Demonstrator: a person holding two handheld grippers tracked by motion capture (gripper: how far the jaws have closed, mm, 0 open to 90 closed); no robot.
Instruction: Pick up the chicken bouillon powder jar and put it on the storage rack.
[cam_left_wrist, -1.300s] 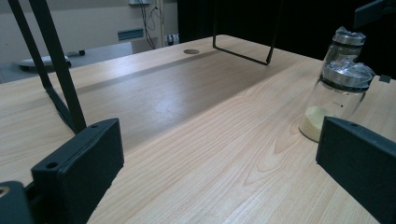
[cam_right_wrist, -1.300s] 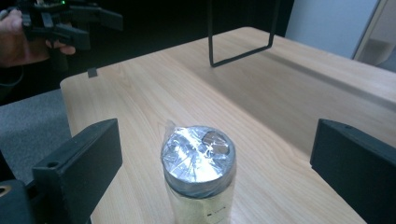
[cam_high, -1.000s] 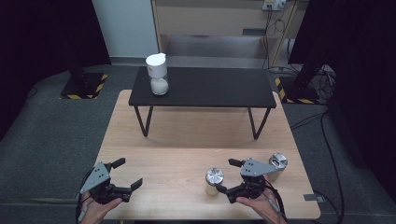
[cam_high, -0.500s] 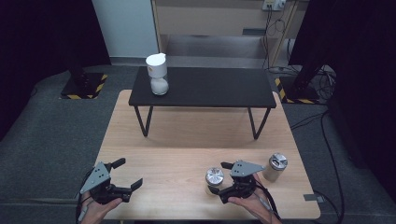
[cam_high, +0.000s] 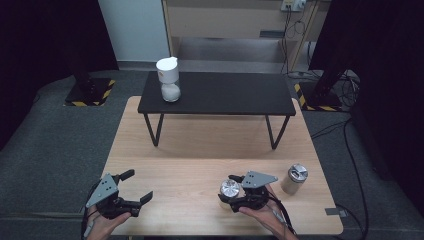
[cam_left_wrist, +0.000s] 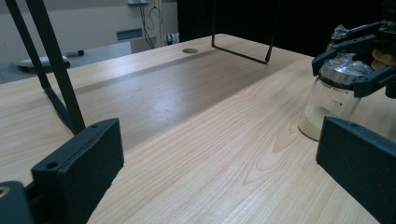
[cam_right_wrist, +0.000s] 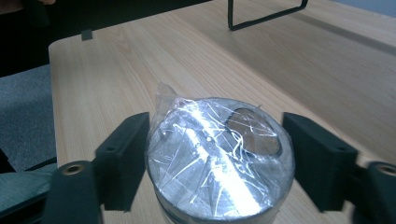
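**Right tongs lined up on the jar, not clamped yet**

Starting on your left: the left tongs (cam_high: 131, 191) hang wide open and empty over the near-left corner of the bench (cam_high: 200, 150), so that side is idle.

Moving right, your right tongs (cam_high: 227, 192) sit around the glass jar (cam_high: 230, 190) with the shiny wrapped lid (cam_right_wrist: 219, 154). The jaws stand either side of the lid, with a visible gap on one side, so they're open, not gripping. The jar stands upright on the bench, near the front edge, a bit of pale powder in the bottom.

I'd say you're at the grasp step. Next: centre up, then close evenly on the lid. A second jar (cam_high: 293, 179) stands farther right, apart.
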